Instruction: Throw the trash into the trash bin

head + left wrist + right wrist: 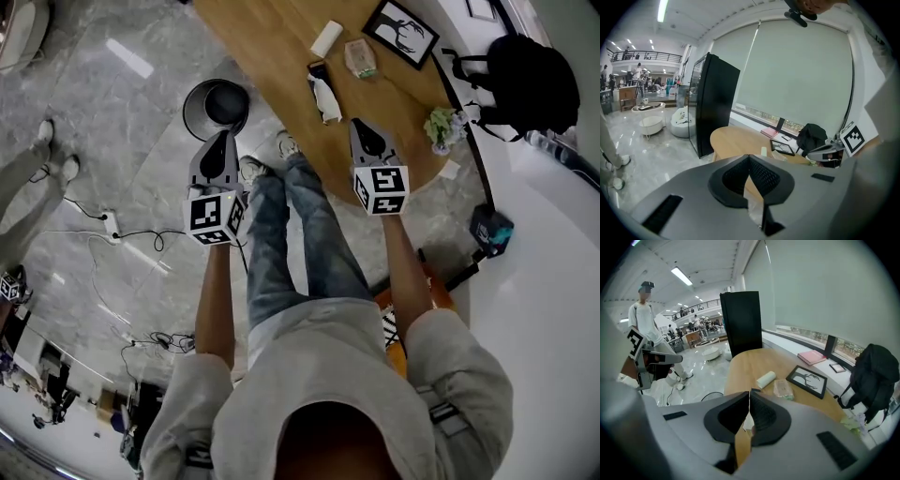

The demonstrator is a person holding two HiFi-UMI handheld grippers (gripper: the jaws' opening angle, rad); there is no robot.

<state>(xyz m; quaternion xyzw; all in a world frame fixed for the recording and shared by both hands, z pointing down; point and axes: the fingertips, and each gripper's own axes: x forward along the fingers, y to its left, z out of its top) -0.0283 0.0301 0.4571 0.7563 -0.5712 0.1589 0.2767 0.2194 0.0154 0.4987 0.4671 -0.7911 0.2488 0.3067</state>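
Both grippers are empty, jaws pressed together; the left gripper (225, 136) hangs near the trash bin (192, 117), the right gripper (360, 123) at the table's (272, 47) near edge, just beside the crumpled wrapper (325, 96). To pick well, spread the right jaws first, straddle the wrapper's narrow middle, pinch firmly; the bin stands on the floor beside the table's left edge, so the carry looks short.

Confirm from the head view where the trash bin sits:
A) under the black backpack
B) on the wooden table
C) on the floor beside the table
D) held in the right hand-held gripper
C: the trash bin stands on the grey floor, just off the wooden table, beyond the left hand-held gripper.
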